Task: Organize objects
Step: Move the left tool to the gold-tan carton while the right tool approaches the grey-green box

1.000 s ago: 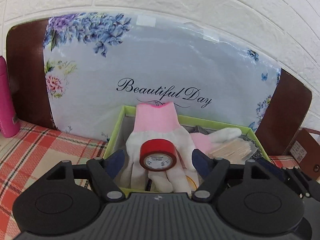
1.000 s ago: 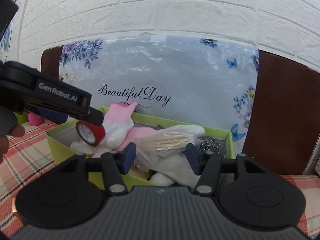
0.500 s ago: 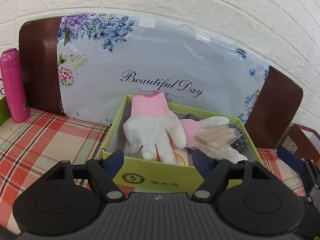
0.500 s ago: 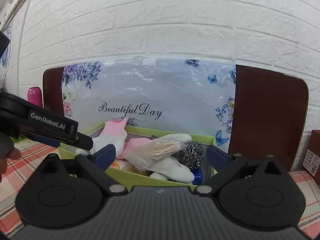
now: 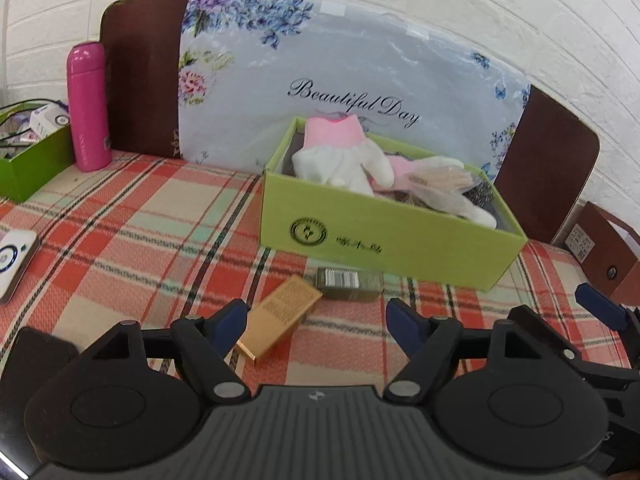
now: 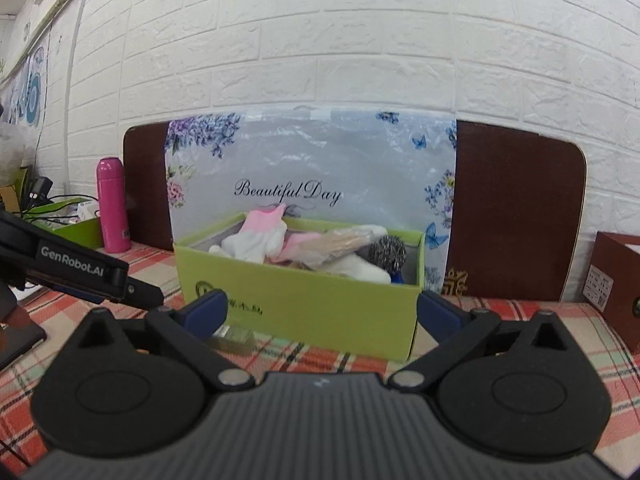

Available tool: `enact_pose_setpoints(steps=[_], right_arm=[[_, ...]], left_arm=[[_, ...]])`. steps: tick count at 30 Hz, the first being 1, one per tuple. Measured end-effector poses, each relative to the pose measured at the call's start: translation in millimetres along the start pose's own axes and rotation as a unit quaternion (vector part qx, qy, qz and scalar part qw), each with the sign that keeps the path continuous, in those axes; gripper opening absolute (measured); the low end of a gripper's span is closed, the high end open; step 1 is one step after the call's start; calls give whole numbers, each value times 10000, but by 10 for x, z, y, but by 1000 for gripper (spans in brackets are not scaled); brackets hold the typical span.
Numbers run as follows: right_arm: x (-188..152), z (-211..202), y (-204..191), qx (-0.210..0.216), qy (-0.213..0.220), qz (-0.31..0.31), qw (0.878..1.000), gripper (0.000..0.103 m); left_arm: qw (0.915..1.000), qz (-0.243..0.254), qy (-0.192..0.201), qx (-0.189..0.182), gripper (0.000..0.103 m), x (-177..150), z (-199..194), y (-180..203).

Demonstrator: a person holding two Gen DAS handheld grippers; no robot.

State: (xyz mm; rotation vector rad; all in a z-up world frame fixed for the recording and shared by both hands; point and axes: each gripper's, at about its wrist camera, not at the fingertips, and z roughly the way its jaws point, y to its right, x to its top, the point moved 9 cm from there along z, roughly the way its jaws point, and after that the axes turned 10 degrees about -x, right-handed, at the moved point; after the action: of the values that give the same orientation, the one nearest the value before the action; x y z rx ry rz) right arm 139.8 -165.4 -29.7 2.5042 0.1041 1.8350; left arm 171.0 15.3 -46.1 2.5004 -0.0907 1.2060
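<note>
Backing off green box (image 5: 384, 236) | red tape gone from view | left gripper (image 5: 316, 322), right gripper (image 6: 320, 312) jaws spread (right just widened)

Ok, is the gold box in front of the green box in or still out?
Out. The gold box lies flat on the plaid tablecloth in front of the green box, beside a smaller olive box.
</note>
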Motion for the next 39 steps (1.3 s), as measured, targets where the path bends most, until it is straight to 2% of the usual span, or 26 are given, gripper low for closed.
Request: enact_pose_setpoints(steps=[5,8,11,15,20,22,24,28,31,34,36,39], right_arm=[[-383,-87,0,83,-545,108,9984,103],[-534,-121,25,82,-782,242,9966,103],[-574,-146,29,80,-853,296,9959,103],[-564,-185,-4,103,-805,208,9965,103],[-585,-207,-39,146,-816,129,9965,103],[-595,-202,-48,164,-834,120,9963,103],[-598,-176,-69,201,-837,82,9963,103],[-568,-17,-182,291,-732,-235,9966,102],[-516,250,-351,308,-625,-812,9943,92],[-458,544,-562,477,-478,-1390,9880,75],[-451,753,-694,624,-495,-1721,9819,60],[-438,1007,-839,838,-547,-1928,9761,56]], left_arm=[[9993,-76,-327,172,80,-329,48,-210],[9988,-7,-423,241,80,-403,90,-298],[9990,71,-358,277,80,-319,140,-339],[9990,337,-288,111,80,-151,298,-300],[9959,709,-528,182,80,-116,576,-310],[9951,716,-656,186,73,-142,649,-344],[9954,584,-747,100,50,-173,659,-375],[9955,357,-863,-173,39,-198,544,-346],[9953,390,-864,-176,38,-230,502,-297],[9956,315,-851,-223,38,-235,476,-294],[9958,281,-837,-234,38,-216,462,-304],[9955,225,-880,-260,38,-214,483,-316]])
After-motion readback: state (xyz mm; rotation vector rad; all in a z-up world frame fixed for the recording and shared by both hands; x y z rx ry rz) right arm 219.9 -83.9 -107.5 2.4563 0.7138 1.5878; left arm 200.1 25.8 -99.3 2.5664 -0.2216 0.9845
